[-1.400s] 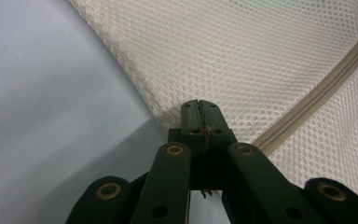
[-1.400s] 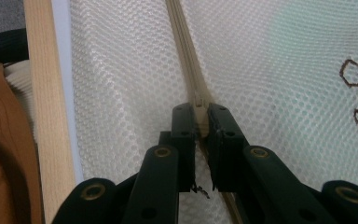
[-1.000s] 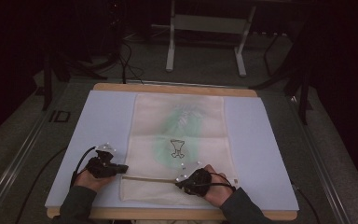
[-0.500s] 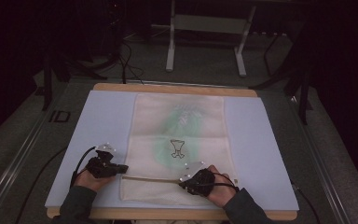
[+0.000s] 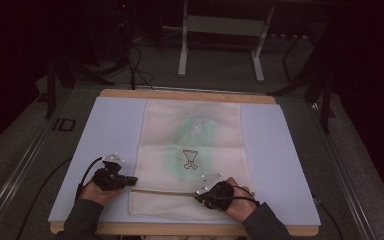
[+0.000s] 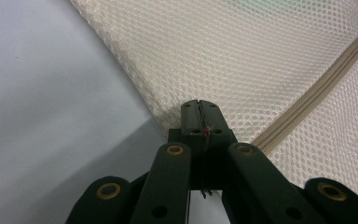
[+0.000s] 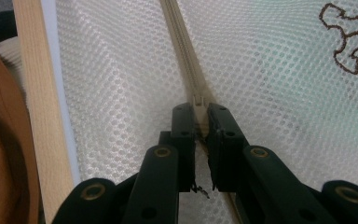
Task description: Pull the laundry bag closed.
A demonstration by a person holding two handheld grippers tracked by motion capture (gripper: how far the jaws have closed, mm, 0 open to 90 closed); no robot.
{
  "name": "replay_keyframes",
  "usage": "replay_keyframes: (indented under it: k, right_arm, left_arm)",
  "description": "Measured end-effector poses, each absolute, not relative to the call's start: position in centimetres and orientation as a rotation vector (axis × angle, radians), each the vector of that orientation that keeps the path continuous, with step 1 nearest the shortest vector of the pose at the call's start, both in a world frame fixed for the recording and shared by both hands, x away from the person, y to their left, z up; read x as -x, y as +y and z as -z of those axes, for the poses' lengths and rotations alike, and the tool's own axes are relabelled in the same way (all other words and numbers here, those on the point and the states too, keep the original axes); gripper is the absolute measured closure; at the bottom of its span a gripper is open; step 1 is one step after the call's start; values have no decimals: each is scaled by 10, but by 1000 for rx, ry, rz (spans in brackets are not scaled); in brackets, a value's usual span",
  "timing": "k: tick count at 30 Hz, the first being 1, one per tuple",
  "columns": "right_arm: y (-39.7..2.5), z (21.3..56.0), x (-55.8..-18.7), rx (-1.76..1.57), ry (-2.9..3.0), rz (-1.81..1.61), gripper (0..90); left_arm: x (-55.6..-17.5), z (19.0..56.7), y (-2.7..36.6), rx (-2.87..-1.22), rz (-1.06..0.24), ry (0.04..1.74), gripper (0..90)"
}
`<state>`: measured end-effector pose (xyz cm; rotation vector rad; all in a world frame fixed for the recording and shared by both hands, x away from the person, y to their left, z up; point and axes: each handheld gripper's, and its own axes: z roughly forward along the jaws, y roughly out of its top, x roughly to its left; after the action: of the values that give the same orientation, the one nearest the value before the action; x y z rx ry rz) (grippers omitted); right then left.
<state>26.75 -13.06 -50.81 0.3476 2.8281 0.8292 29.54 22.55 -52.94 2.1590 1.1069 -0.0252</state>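
A cream mesh bag (image 5: 192, 135) lies flat on the pale board (image 5: 110, 125), with a beige zip (image 5: 165, 191) running across its near end. My left gripper (image 5: 130, 181) is at the bag's left edge, by the zip's left end. In the left gripper view this gripper (image 6: 199, 109) is shut on the edge of the mesh (image 6: 242, 51), and the zip (image 6: 317, 93) runs off to the right. My right gripper (image 5: 200, 194) sits farther right on the zip. In the right gripper view it (image 7: 200, 114) is shut on the zip pull (image 7: 198, 105).
A small brown outline emblem (image 5: 190, 159) and a green tint mark the bag's middle. The board rests on a wooden table whose near edge (image 7: 32, 93) runs close to my right gripper. A metal stand (image 5: 220, 30) and cables lie on the floor beyond the table.
My right gripper has edged a little to the right along the zip. The left gripper has stayed put on the bag's edge.
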Motion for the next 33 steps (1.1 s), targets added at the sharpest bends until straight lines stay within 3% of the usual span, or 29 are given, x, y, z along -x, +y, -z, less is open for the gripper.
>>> replay_keyframes:
  k: [33]
  right_arm:
    - [-167,512,-268,-443,2812,-804,822]
  left_arm:
    - [-295,529,225,-2164,21,1105,899]
